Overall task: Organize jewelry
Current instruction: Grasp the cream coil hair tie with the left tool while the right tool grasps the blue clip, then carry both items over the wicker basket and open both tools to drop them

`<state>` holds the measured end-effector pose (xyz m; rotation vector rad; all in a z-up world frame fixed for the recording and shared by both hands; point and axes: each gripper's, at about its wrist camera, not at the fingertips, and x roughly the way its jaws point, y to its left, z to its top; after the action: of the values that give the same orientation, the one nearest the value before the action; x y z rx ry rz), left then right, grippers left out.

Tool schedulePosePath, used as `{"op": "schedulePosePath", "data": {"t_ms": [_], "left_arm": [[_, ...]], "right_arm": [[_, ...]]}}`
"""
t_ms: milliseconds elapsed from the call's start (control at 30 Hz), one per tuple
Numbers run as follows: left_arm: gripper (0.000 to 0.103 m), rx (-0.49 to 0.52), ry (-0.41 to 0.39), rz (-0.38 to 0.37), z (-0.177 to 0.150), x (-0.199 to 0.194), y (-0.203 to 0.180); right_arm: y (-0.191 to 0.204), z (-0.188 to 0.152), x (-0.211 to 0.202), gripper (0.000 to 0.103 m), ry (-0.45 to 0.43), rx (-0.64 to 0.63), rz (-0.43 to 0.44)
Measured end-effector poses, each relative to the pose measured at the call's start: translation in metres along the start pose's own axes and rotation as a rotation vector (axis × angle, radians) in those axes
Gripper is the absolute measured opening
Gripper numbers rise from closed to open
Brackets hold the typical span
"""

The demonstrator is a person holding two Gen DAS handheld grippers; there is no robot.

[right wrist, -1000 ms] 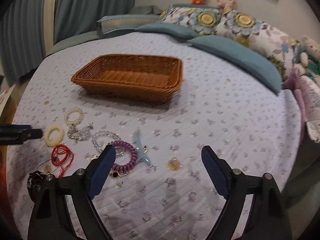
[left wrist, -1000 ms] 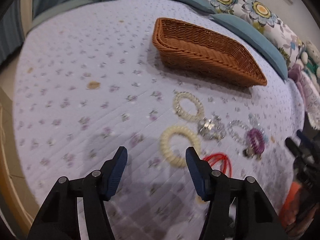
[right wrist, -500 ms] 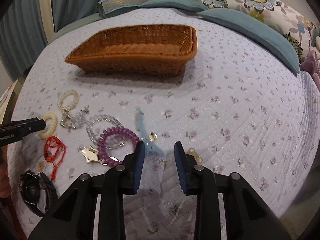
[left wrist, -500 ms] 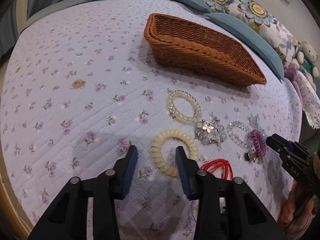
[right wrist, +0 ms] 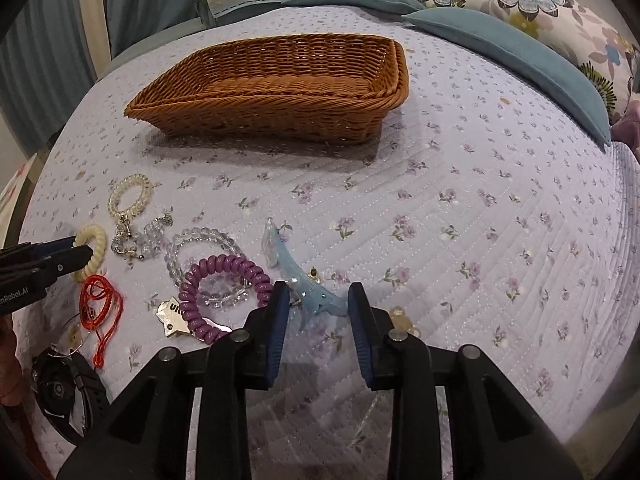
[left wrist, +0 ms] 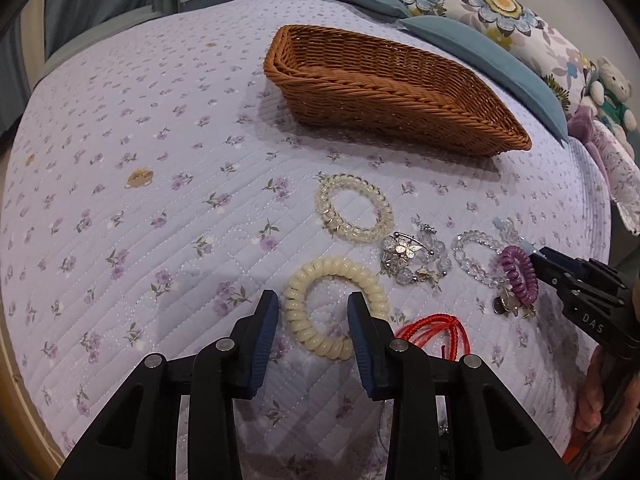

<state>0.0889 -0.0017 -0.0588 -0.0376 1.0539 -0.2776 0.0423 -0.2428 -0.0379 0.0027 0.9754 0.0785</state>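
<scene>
Left gripper [left wrist: 313, 312] fingers have just been closing, now narrow, straddling the near-left arc of the cream spiral hair tie [left wrist: 335, 311]; can't tell if the pads press it yet. Right gripper [right wrist: 319, 303] fingers narrow, either side of the near end of the blue hair clip [right wrist: 298, 276]; contact unclear. All jewelry lies on the quilted bed [left wrist: 140, 184], near of the wicker basket [left wrist: 384, 88]. Clear bead bracelet [left wrist: 354, 214] far of the cream tie, butterfly charm bracelet [left wrist: 414, 258] to its right, then purple spiral tie [right wrist: 224, 294]. Red cord [right wrist: 98, 306] near-left, black watch [right wrist: 64, 392] at near-left edge
</scene>
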Motion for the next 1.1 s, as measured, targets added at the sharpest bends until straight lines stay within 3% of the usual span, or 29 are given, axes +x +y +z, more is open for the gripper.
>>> {"op": "schedulePosePath", "data": {"t_ms": [33, 67, 333, 567, 700, 833, 933, 1100], "left_arm": [[0.023, 0.004, -0.004, 0.010, 0.000, 0.001, -0.001], [0.011, 0.007, -0.006, 0.019, 0.000, 0.001, -0.001], [0.011, -0.022, -0.037, -0.019, -0.001, -0.006, 0.002], [0.011, 0.006, -0.157, -0.061, 0.017, -0.048, -0.006], [0.011, 0.048, -0.222, -0.065, 0.057, -0.062, -0.015], [0.011, 0.075, -0.270, -0.085, 0.109, -0.056, -0.025], [0.011, 0.078, -0.266, -0.088, 0.150, -0.034, -0.030], [0.011, 0.049, -0.190, -0.093, 0.200, 0.017, -0.031]], "right_arm": [[0.001, 0.000, -0.001, 0.025, -0.005, -0.004, 0.010], [0.002, 0.000, -0.002, 0.025, -0.011, -0.010, 0.019], [0.007, -0.008, -0.021, 0.023, -0.060, -0.025, 0.031], [0.010, 0.017, -0.058, 0.023, -0.159, -0.021, 0.053], [0.011, 0.059, -0.075, 0.023, -0.240, -0.028, 0.058], [0.007, 0.102, -0.064, 0.023, -0.280, -0.023, 0.043], [0.003, 0.133, -0.036, 0.023, -0.256, 0.005, 0.037], [-0.006, 0.167, 0.018, 0.023, -0.184, 0.044, 0.020]]}}
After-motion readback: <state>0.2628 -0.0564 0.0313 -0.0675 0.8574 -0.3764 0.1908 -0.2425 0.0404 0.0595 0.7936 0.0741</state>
